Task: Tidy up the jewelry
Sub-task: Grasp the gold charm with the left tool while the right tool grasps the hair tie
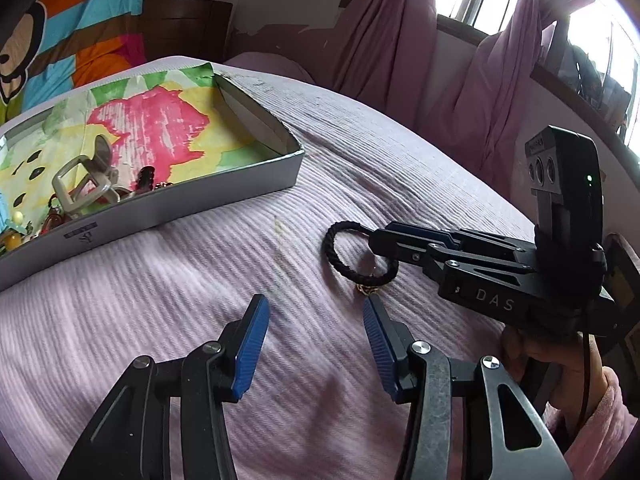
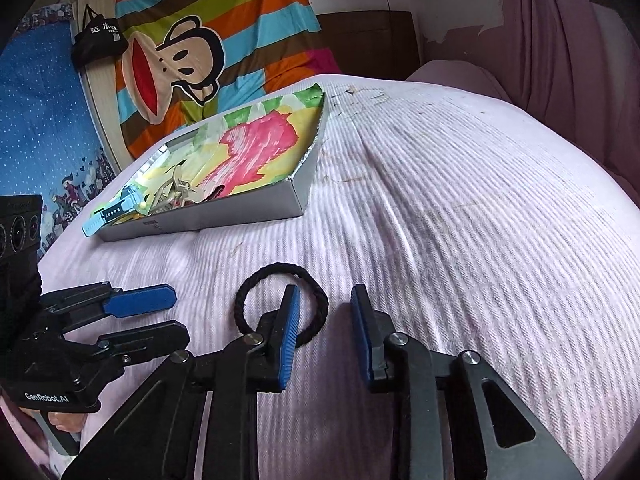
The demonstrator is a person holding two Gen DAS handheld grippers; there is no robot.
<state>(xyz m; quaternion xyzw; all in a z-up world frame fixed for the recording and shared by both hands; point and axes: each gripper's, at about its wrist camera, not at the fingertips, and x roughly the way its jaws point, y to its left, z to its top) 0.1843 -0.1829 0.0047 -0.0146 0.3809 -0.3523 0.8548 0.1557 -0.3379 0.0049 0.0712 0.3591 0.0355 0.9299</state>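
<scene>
here the black hair tie [image 2: 282,304] lies flat on the pink ribbed bedspread [image 2: 460,240], near the cameras and well apart from the box [image 1: 224,200] that sits far left with a clip [image 1: 86,184] and other trinkets inside. the right gripper [image 2: 324,322] is over it with fingers parted fairly wide, one finger [image 2: 290,320] set inside the loop and the other outside it, so the near right arc of the band lies between them; nothing is clamped yet. the left gripper [image 1: 316,342] waits just near of the tie, also wide and holding nothing. the tie looks light, soft and floppy, a braided elastic that should squash and sag, not slip, so a pinch across the band at that arc seems enough; it will likely dangle when lifted. a small gold piece [image 1: 367,290] shows at the tie's near edge in the left view, too small to identify, and it may be delicate or may snag on the weave. whether it is attached to the tie i cannot tell.
</scene>
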